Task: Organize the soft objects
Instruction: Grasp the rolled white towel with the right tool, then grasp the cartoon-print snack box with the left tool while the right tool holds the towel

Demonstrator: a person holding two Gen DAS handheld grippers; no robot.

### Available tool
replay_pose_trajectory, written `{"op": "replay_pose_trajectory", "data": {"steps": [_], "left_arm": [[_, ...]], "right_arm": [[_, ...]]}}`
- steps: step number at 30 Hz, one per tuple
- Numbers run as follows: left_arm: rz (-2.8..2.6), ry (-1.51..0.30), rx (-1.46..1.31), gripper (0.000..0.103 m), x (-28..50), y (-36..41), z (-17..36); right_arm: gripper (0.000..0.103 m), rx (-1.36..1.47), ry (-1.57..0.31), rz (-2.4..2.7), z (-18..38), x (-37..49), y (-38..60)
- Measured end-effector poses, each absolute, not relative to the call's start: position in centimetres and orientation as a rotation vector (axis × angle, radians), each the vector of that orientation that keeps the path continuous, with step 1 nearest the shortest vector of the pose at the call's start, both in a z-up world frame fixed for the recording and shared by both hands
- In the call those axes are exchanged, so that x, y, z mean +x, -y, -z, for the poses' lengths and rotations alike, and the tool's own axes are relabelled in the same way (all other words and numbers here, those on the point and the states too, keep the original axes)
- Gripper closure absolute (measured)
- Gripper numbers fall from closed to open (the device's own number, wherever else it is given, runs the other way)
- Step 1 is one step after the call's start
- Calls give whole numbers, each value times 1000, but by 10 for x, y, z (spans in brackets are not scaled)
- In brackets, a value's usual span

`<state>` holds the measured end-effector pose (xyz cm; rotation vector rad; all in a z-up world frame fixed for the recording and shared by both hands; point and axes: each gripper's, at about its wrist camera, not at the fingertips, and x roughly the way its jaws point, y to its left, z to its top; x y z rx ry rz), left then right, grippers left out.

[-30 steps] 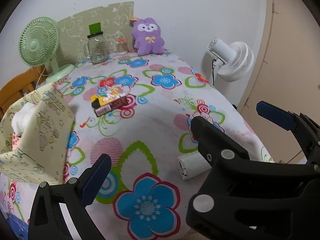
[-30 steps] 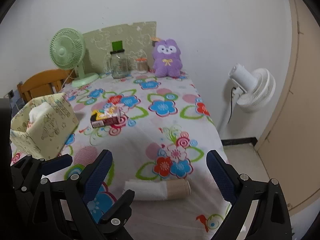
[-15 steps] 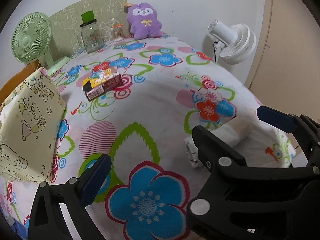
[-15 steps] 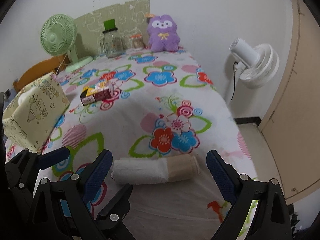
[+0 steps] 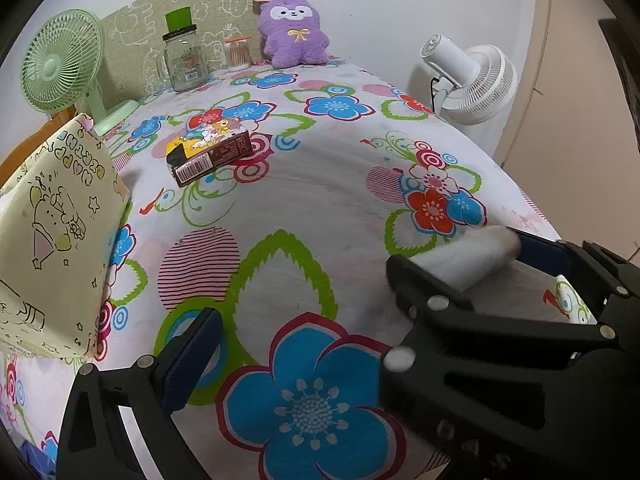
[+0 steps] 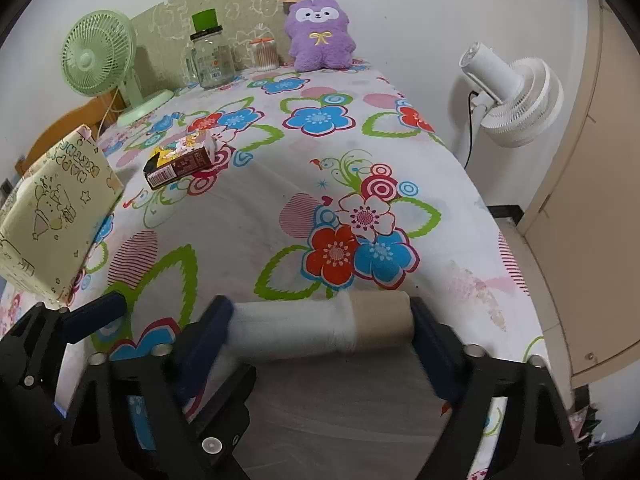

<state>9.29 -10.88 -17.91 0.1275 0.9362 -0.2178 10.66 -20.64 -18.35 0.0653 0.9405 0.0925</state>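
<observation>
Roll of white and tan cloth (image 6: 326,330) lies crosswise near the front edge of the flowered tablecloth (image 6: 256,216), between the spread fingers of the right gripper (image 6: 320,332); the blue pads sit at its two ends, and whether they press it cannot be told. Left gripper (image 5: 360,300) hovers with its fingers apart, grasping nothing, its right finger just beside the roll's white end; further back stand a patterned tissue box (image 5: 52,240), a small carton (image 5: 210,150) and a purple plush toy (image 5: 294,32).
</observation>
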Motion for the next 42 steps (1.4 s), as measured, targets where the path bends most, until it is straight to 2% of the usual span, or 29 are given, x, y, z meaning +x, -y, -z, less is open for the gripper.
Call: {"op": "replay_pose_trajectory", "data": {"steps": [3, 5, 11, 42], "left_arm": [[224, -934, 141, 1, 93, 110, 178], [216, -930, 148, 1, 94, 110, 178], [178, -917, 139, 1, 102, 104, 174], [-35, -793, 25, 1, 185, 76, 130]], "right_arm": [[42, 50, -937, -98, 182, 107, 204], [44, 52, -934, -105, 182, 109, 203], [59, 62, -911, -130, 178, 117, 198], [59, 29, -781, -257, 124, 205, 176]]}}
